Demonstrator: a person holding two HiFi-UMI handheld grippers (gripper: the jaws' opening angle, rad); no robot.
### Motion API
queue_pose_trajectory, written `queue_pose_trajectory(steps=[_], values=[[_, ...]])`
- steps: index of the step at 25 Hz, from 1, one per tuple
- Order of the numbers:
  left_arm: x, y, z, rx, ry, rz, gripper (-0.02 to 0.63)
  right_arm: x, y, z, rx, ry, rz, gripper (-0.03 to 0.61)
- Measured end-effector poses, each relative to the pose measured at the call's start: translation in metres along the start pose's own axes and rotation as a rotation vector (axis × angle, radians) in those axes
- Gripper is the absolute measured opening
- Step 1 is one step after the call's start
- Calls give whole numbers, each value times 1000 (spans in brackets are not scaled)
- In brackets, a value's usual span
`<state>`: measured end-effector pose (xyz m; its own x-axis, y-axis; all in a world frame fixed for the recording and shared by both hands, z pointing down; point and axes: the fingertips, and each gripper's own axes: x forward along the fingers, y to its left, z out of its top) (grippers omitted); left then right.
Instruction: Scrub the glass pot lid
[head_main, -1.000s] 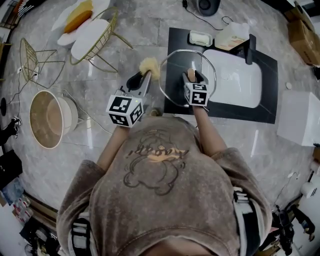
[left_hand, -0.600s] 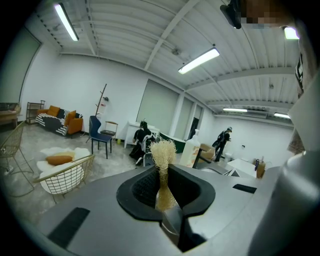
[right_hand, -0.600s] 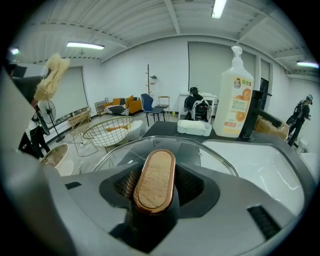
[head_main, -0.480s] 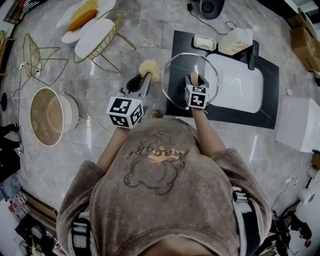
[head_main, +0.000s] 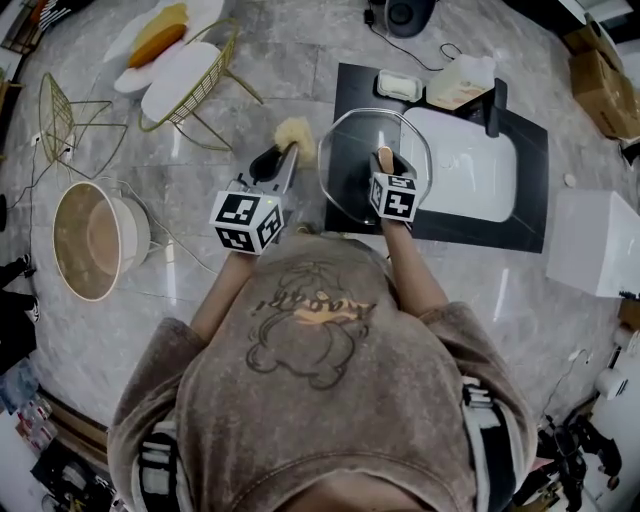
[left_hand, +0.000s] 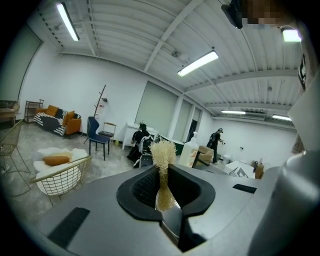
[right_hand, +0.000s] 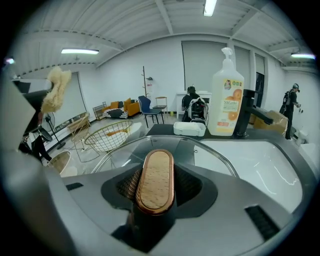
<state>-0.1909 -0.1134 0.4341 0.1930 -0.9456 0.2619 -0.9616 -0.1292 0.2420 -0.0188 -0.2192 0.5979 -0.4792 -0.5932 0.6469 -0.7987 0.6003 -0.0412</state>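
The left gripper (left_hand: 165, 186) has its fingers clamped on the thin stem of a brush (left_hand: 163, 154). The frayed pale head stands above them, and the lower stem is lost inside the gripper body. The right gripper's (right_hand: 157, 189) fingers are closing on the wood-topped handle (right_hand: 154, 179) of the glass pot lid (head_main: 350, 165), which is held at the left edge of the sink (head_main: 470, 170) over the dark surface (head_main: 345, 85). The gripper covers the lid's near rim. Whether the lid touches the surface cannot be told.
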Motion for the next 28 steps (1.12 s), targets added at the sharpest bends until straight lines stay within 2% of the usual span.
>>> queue_pose_trajectory(steps=[4,8,17,20,24,28], values=[[9,-10,3,7,-4,-39,52,-28,-3,17,-36,-53,6,173],[21,-25,5,17,-1,-101,52,-61,-10,27,-27,-100,-1,173],[46,-65,10,43,-1,-230,52,-127,-36,21,15,-177,-61,173],[51,-76,11,53,0,-264,52,-141,-48,20,96,-231,-61,173],[54,-85,14,55,2,-292,52,-156,-62,20,246,-313,-19,172],[55,-91,15,44,4,-314,52,-166,-69,19,325,-369,38,172]])
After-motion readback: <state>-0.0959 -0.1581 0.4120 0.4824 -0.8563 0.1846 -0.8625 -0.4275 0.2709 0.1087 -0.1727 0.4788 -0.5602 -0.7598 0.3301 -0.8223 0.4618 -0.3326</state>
